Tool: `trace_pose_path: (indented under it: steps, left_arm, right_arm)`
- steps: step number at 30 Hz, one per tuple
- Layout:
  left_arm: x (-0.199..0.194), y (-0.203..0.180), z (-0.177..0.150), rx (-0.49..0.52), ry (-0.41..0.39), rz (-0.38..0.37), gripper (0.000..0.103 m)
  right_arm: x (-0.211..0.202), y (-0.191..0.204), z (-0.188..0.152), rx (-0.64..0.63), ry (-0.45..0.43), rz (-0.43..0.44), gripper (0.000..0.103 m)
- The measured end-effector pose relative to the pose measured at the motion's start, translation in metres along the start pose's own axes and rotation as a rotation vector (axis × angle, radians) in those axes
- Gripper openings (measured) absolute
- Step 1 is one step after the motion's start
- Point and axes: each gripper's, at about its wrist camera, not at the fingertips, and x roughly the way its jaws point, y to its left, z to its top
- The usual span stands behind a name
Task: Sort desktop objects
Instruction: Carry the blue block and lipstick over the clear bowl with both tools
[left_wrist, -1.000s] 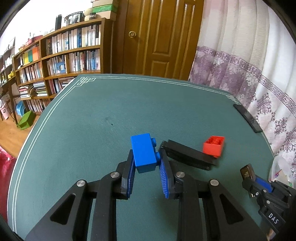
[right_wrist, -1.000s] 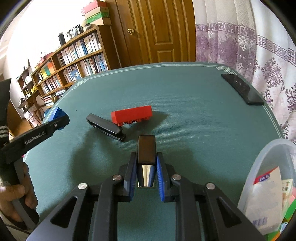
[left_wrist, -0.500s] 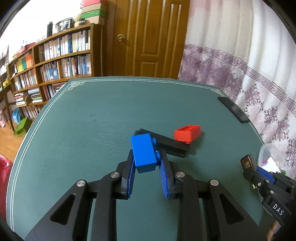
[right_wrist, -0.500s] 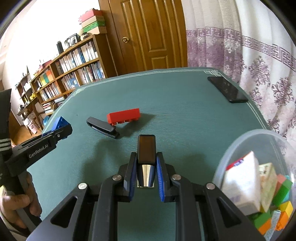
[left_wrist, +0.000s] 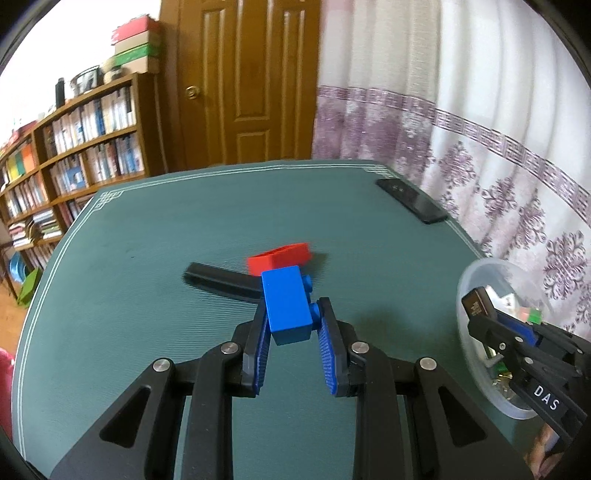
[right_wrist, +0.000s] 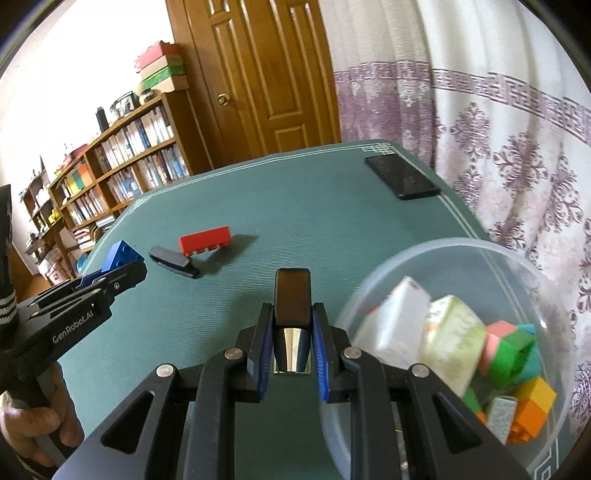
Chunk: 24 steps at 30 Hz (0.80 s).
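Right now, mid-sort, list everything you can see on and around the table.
blue brick: 1, blue, in left gripper
lighter: 1, dark with chrome base, in right gripper
red brick: 1, red, mid-table
black clip: 1, black, beside red brick
phone: 1, black, far right table edge
tub: 1, clear, near right; holds cartons and coloured blocks
table: 1, green
bookshelf: 1, brown, left behind table
door: 1, brown, behind
curtain: 1, white-purple, right
left gripper: 1, shut
right gripper: 1, shut
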Motion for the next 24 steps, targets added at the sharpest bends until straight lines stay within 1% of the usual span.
trace_pose_path:
  steps: [12,18,24]
  left_arm:
    - [-0.009,-0.054,0.004,0.075,-0.01,-0.068,0.027]
    - [-0.009,-0.074,0.002,0.094,0.001,-0.109,0.027]
    - [-0.005,-0.101,0.0,0.122,0.021,-0.156,0.027]
  right_arm:
    - [-0.033,-0.032,-0.002,0.033,-0.062,-0.029,0.022]
    - [-0.043,-0.053,-0.005,0.054,-0.071,-0.067,0.022]
    - [-0.055,-0.084,-0.01,0.093,-0.078,-0.12,0.022]
